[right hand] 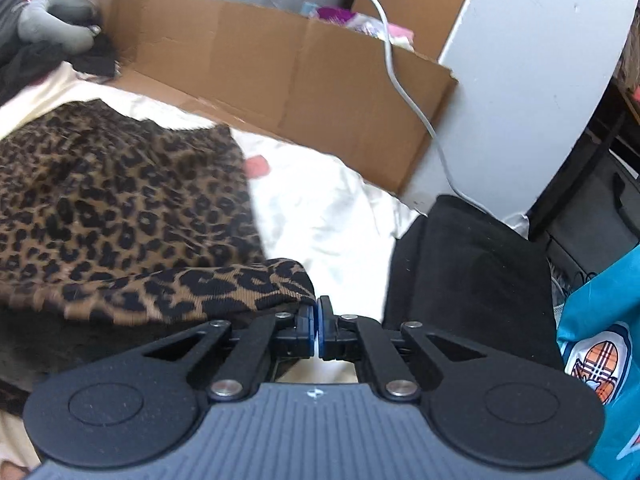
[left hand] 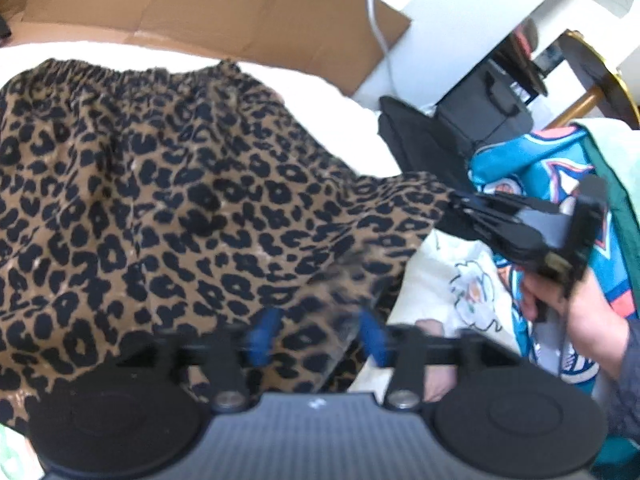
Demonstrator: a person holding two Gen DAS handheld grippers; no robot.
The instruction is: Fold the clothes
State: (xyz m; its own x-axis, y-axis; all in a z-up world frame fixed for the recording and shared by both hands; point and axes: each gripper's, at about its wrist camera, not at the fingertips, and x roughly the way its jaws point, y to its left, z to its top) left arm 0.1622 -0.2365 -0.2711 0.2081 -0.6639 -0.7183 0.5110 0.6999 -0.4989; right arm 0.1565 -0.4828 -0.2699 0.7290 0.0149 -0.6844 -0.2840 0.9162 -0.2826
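Note:
A leopard-print garment (left hand: pixel 160 184) with a gathered elastic waistband lies spread on a white sheet (left hand: pixel 328 120). My left gripper (left hand: pixel 318 336) hovers over its near edge, open, with the blue pads (left hand: pixel 260 336) apart and the cloth beneath them. My right gripper (right hand: pixel 319 304) is shut, and a corner of the leopard garment (right hand: pixel 280 280) is pinched at its tips. In the left wrist view the right gripper (left hand: pixel 454 204), held by a hand (left hand: pixel 588 320), draws that corner taut to the right.
A flattened cardboard box (right hand: pixel 280 64) and a white cable (right hand: pixel 400 80) lie behind the sheet. A black garment (right hand: pixel 468 264) lies to the right, beside a teal printed garment (left hand: pixel 532 160) and a cream printed cloth (left hand: pixel 452 280). A grey plush toy (right hand: pixel 56 24) sits far left.

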